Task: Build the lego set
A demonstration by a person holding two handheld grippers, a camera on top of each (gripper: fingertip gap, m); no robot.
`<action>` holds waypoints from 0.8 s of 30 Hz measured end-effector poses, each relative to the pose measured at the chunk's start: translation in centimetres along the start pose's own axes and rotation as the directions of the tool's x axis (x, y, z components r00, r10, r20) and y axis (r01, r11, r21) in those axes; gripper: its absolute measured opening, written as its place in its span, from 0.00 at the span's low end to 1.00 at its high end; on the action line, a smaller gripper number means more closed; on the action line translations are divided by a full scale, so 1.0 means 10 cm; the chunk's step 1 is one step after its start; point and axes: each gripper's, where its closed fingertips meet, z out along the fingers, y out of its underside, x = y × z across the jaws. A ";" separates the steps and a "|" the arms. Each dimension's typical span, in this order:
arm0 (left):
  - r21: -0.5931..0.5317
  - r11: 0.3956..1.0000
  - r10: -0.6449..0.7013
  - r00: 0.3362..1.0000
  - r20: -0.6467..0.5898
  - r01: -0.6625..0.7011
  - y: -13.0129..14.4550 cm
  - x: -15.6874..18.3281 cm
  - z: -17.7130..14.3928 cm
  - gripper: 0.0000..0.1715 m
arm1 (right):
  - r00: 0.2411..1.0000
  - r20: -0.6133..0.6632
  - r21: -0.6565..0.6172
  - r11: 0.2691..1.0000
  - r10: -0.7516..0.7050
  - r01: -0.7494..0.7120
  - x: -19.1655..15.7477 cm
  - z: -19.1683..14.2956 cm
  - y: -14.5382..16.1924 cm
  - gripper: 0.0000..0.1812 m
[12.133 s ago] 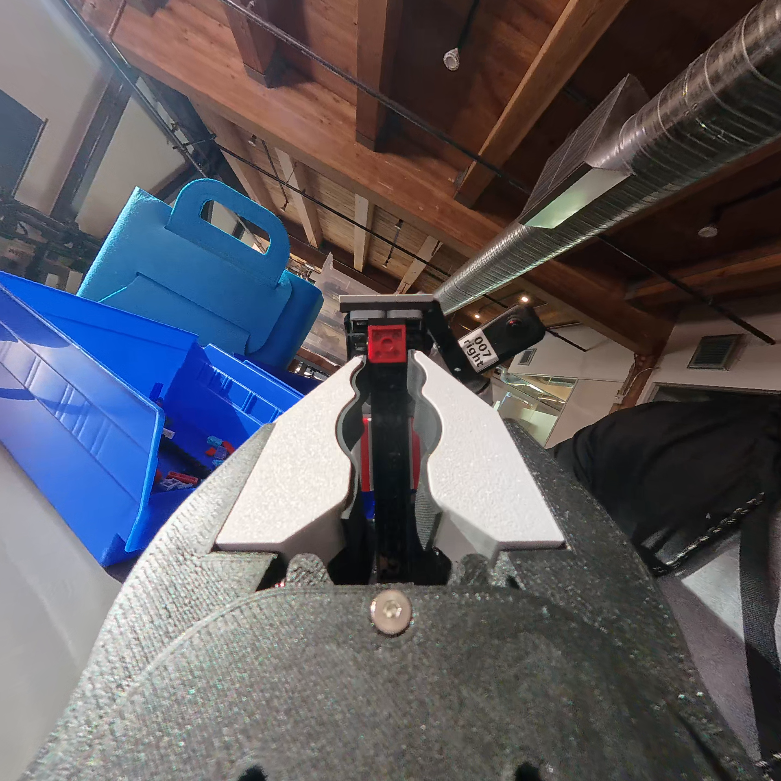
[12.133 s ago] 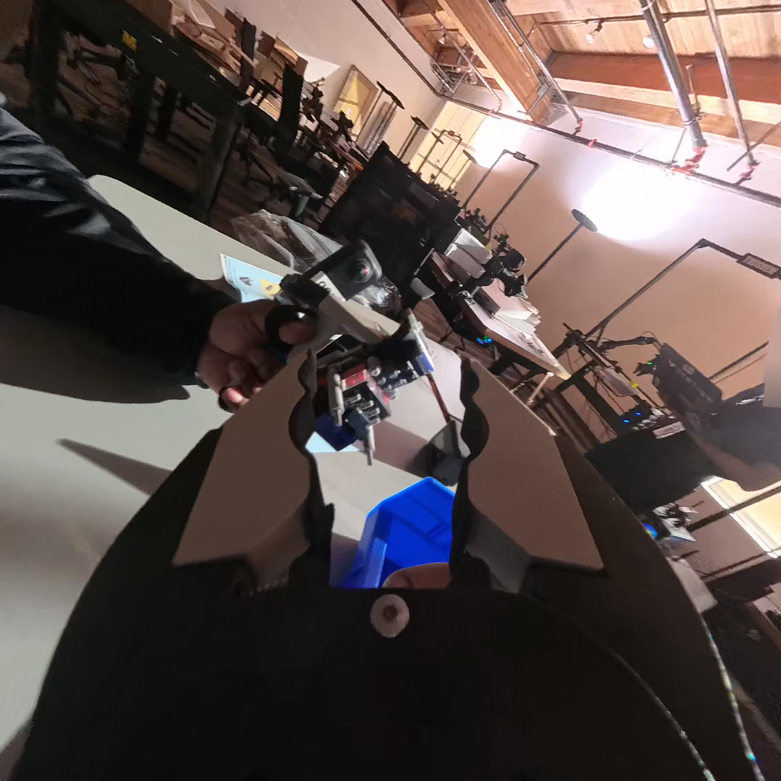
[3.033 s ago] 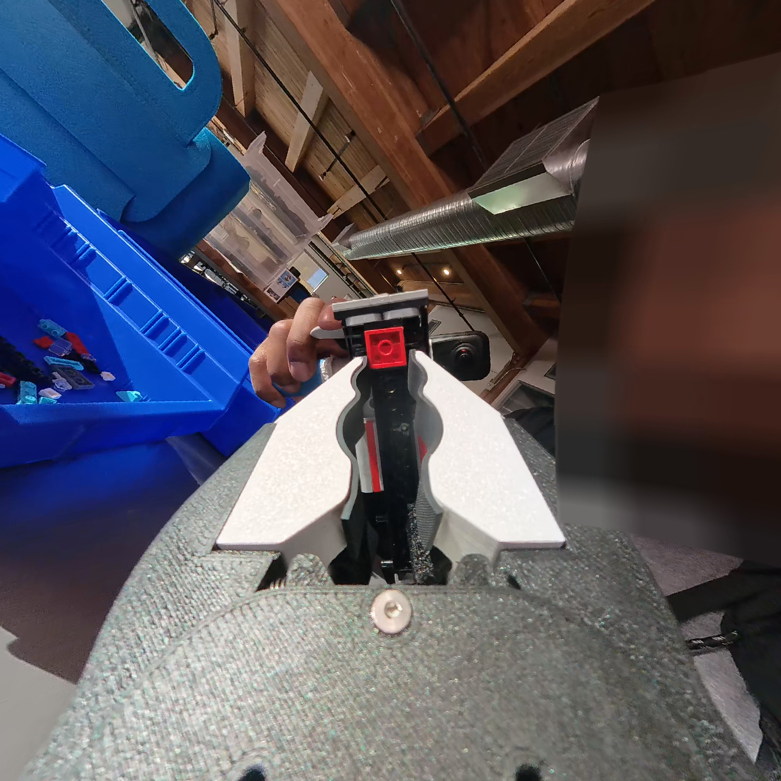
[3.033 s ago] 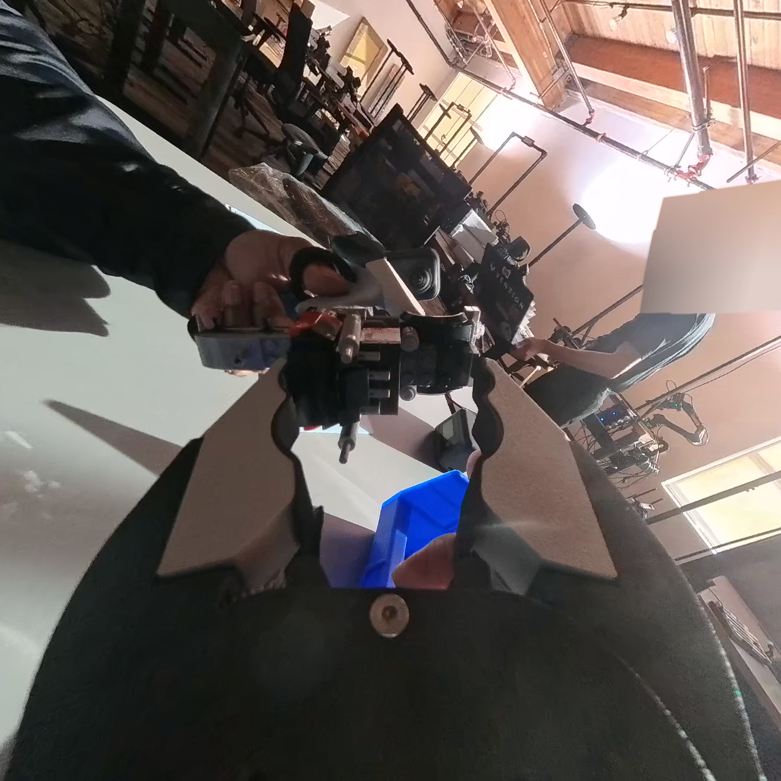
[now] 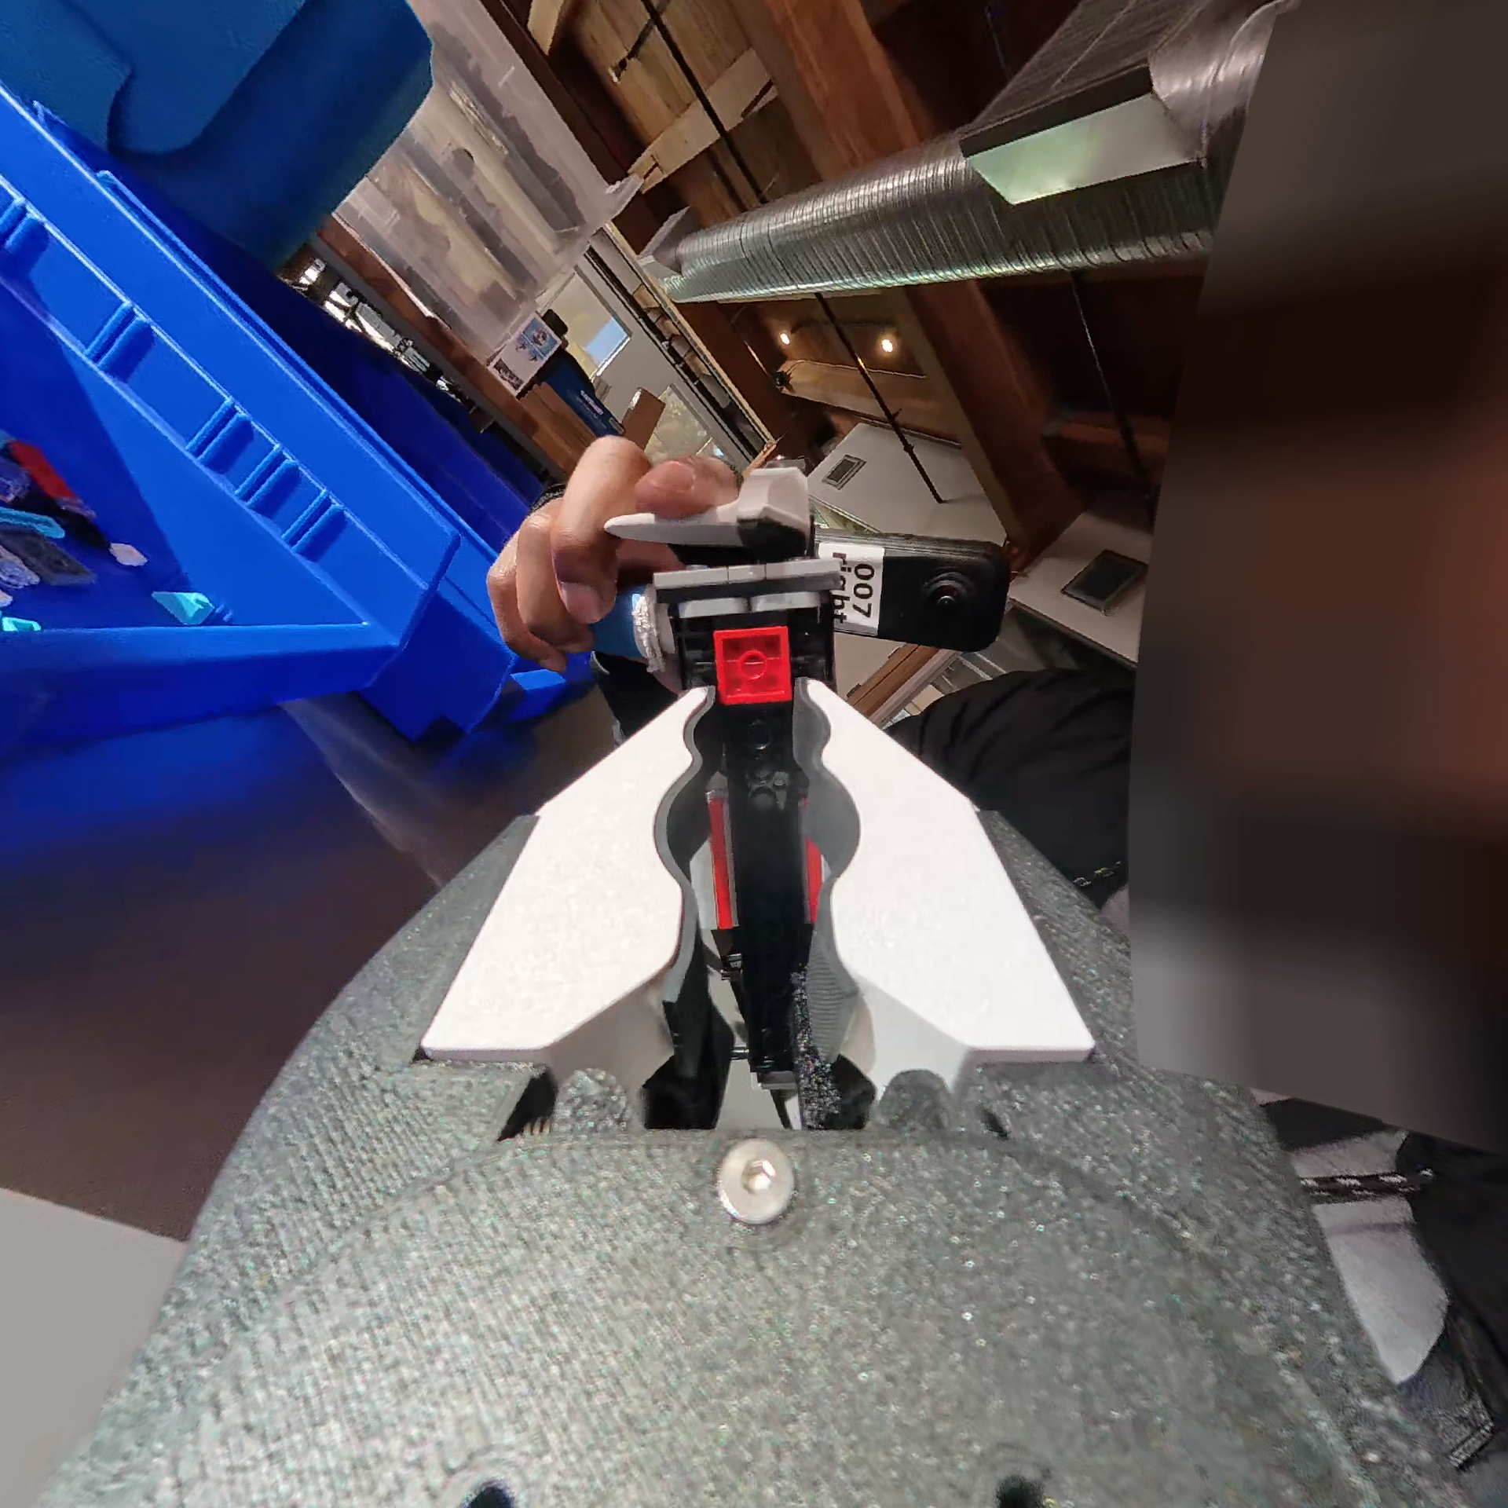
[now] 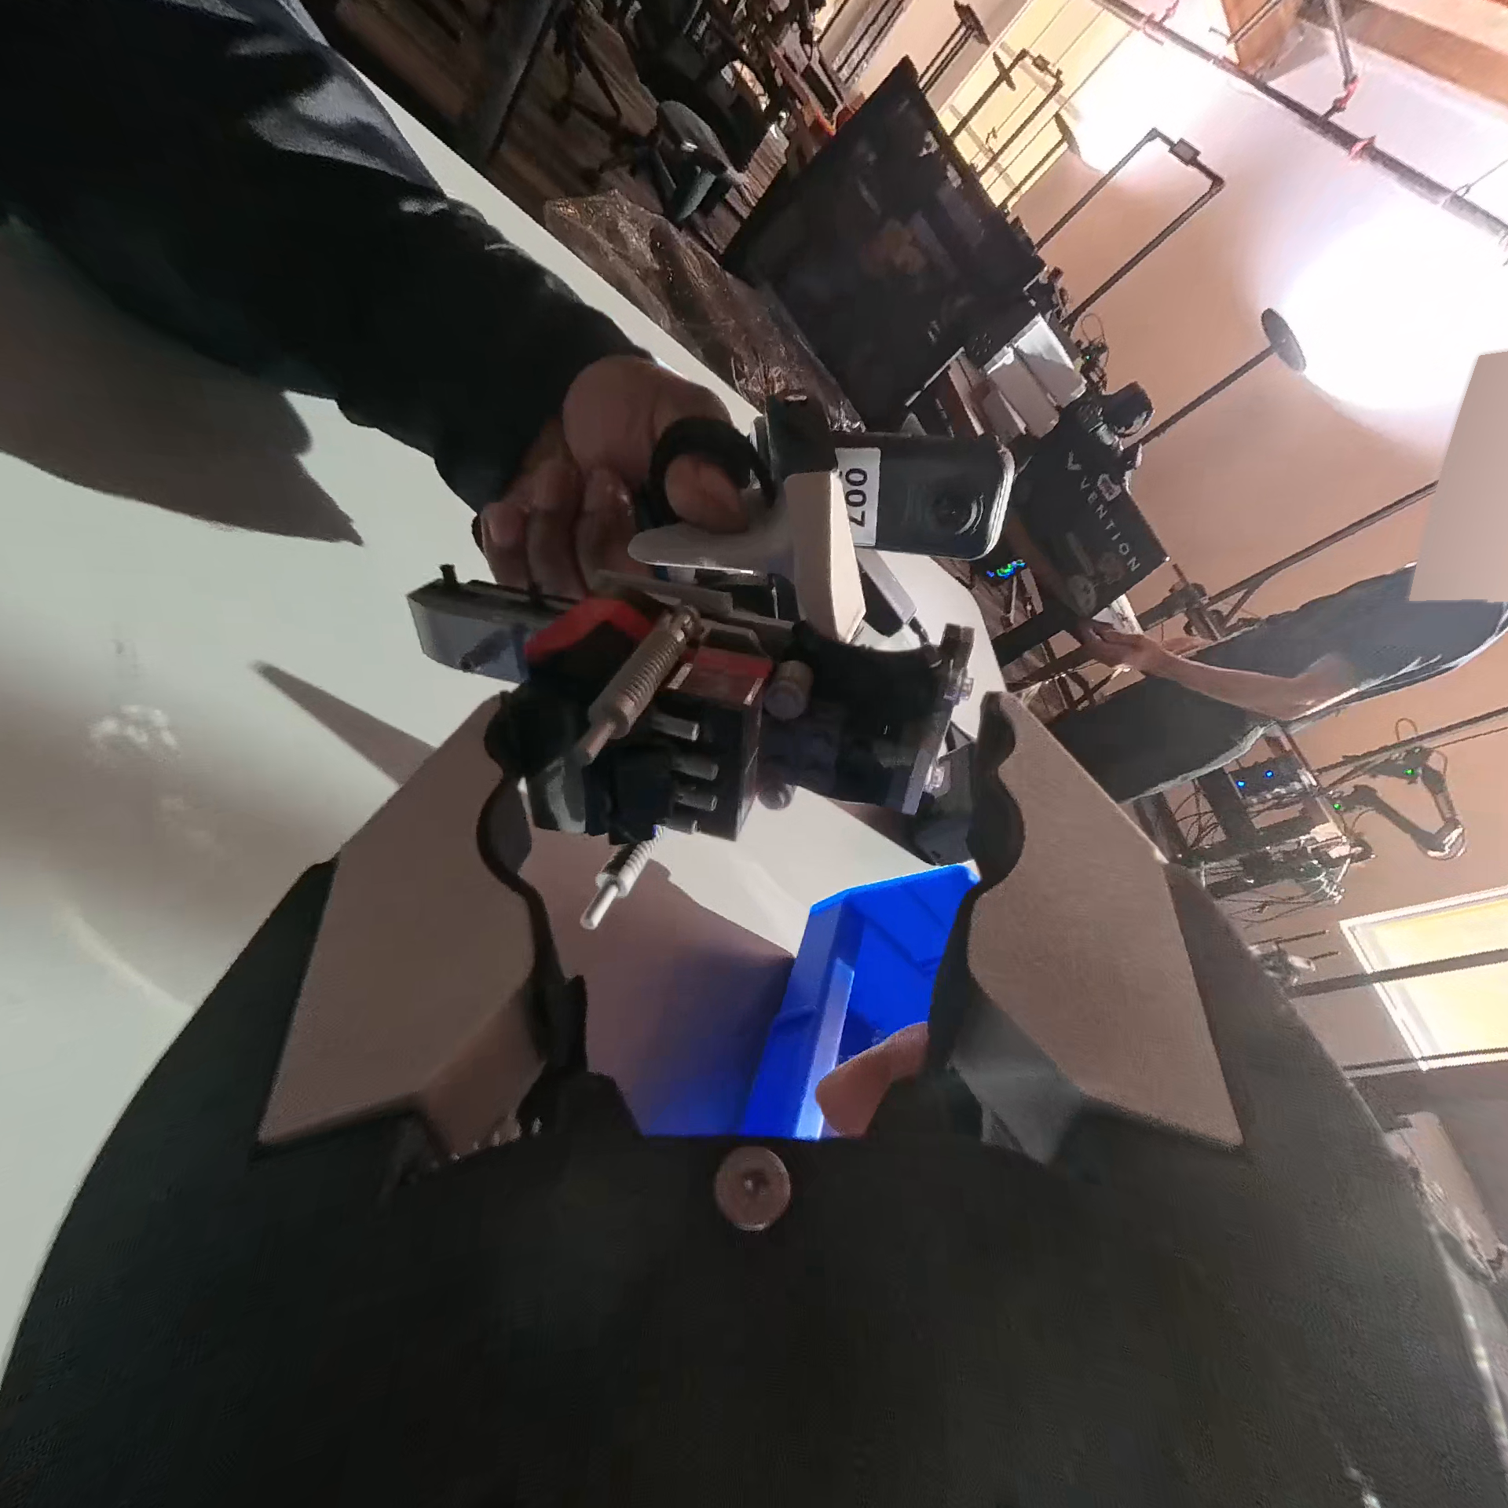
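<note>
My left gripper (image 5: pixel 751 694) is shut on a slim black and red lego model (image 5: pixel 763 857), which stands up between its white fingers and is topped by a red square brick (image 5: pixel 751 665). In the right wrist view the same model (image 6: pixel 653 734) shows its spring, grey pins and red parts, held up above the table by a hand (image 6: pixel 587 481). My right gripper (image 6: pixel 747 726) is open and empty, its fingertips on either side of the model and a little short of it. Its camera (image 5: pixel 938 596) faces me just beyond the red brick.
A blue bin (image 5: pixel 286 530) with several loose lego pieces (image 5: pixel 49 522) stands at the left; it also shows in the right wrist view (image 6: pixel 865 979). A teal foam case (image 5: pixel 204 82) is behind it. The grey table (image 6: pixel 163 653) lies below. A person (image 6: pixel 1224 669) stands far off.
The two grippers have come closer together, and the model now sits near the right gripper's open fingertips. The left gripper still holds the model. The right gripper is still open.
</note>
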 end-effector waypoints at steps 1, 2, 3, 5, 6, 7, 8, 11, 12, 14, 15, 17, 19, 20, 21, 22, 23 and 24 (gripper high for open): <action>0.003 1.000 -0.014 1.000 0.000 0.014 0.00 0.00 0.00 0.09 | 1.000 0.003 -0.006 1.000 0.006 -0.006 0.00 0.01 0.02 0.62; 0.006 1.000 -0.027 1.000 -0.001 0.027 -0.01 0.00 0.00 0.09 | 1.000 0.005 -0.015 1.000 0.008 -0.008 -0.01 0.02 0.04 0.61; 0.007 0.999 -0.038 0.999 0.000 0.038 -0.01 -0.01 0.00 0.09 | 1.000 0.004 -0.019 1.000 0.008 -0.008 -0.01 0.03 0.06 0.60; 0.013 0.998 -0.058 0.998 0.003 0.058 -0.01 -0.02 -0.01 0.09 | 1.000 -0.002 -0.015 1.000 0.013 -0.013 -0.01 0.04 0.07 0.59; 0.016 0.998 -0.064 0.998 0.002 0.064 -0.02 -0.02 -0.01 0.09 | 1.000 0.000 -0.010 1.000 0.025 -0.025 -0.01 0.04 0.06 0.59; 0.018 0.997 -0.072 0.997 -0.002 0.073 -0.02 -0.01 -0.01 0.09 | 0.999 0.003 -0.001 0.999 0.038 -0.038 -0.01 0.05 0.05 0.58; 0.021 0.997 -0.079 0.997 -0.003 0.079 -0.03 -0.02 -0.01 0.09 | 0.999 0.006 0.006 0.999 0.052 -0.052 0.00 0.05 0.05 0.58; 0.019 0.996 -0.086 0.996 0.002 0.086 -0.02 -0.03 -0.01 0.09 | 0.998 0.019 0.005 0.998 0.063 -0.063 -0.02 0.04 0.06 0.58; 0.020 0.996 -0.089 0.996 0.003 0.089 -0.02 -0.03 -0.01 0.09 | 0.998 0.021 0.000 0.998 0.061 -0.061 -0.02 0.05 0.07 0.58; 0.024 0.995 -0.100 0.995 -0.001 0.100 -0.02 -0.04 -0.02 0.09 | 0.997 0.026 -0.005 0.998 0.067 -0.067 -0.02 0.05 0.08 0.58; 0.024 0.995 -0.102 0.995 -0.001 0.102 -0.02 -0.05 -0.02 0.09 | 0.997 0.029 -0.007 0.998 0.069 -0.068 -0.03 0.05 0.08 0.58; 0.022 0.995 -0.102 0.995 0.000 0.102 -0.01 -0.06 -0.02 0.09 | 0.997 0.033 -0.011 0.998 0.066 -0.066 -0.03 0.05 0.09 0.58; 0.025 0.994 -0.103 0.995 -0.004 0.103 -0.02 -0.05 -0.02 0.08 | 0.997 0.034 -0.005 0.997 0.074 -0.074 -0.03 0.05 0.08 0.58; 0.024 0.994 -0.103 0.995 -0.005 0.103 -0.02 -0.05 -0.02 0.08 | 0.996 0.035 -0.004 0.997 0.076 -0.076 -0.03 0.05 0.07 0.58; 0.024 0.995 -0.099 0.995 -0.003 0.100 -0.02 -0.05 -0.02 0.08 | 0.997 0.034 -0.005 0.997 0.072 -0.072 -0.03 0.05 0.07 0.57; 0.022 0.995 -0.098 0.995 -0.003 0.098 -0.02 -0.05 -0.02 0.08 | 0.997 0.035 -0.005 0.997 0.071 -0.071 -0.03 0.05 0.07 0.57; 0.023 0.995 -0.099 0.995 -0.004 0.099 -0.02 -0.05 -0.02 0.08 | 0.997 0.036 -0.004 0.997 0.074 -0.074 -0.03 0.05 0.07 0.57; 0.025 0.995 -0.100 0.995 -0.006 0.101 -0.02 -0.05 -0.02 0.08 | 0.997 0.036 -0.005 0.997 0.075 -0.075 -0.03 0.05 0.07 0.57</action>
